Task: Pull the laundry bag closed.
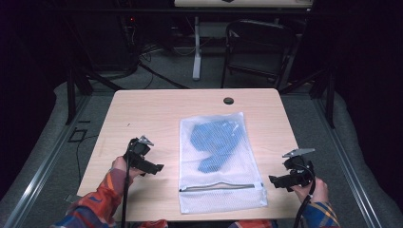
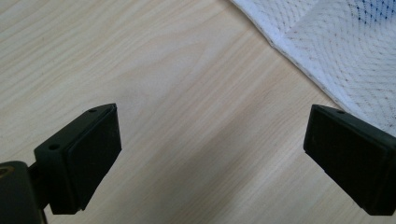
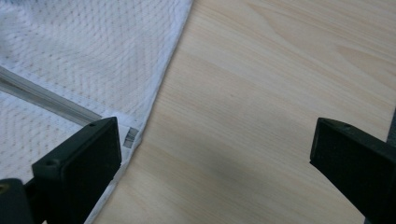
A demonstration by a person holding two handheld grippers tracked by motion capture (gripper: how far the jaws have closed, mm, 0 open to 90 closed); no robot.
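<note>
On the table [image 1: 142, 109] a white mesh bag [image 1: 221, 190] lies flat between the two grippers, a blue cloth [image 1: 214, 142] inside it and its zip [image 1: 218, 186] near the person's edge. Left gripper [image 1: 158, 167] hovers just left of the bag, jaws wide apart and empty. Right gripper [image 1: 274, 180] sits at the bag's zip corner, jaws likewise apart, gripping nothing.

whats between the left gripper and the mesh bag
Nothing: a bare stretch of table separates the left gripper from the mesh bag, as the high view and the left gripper view show.
</note>
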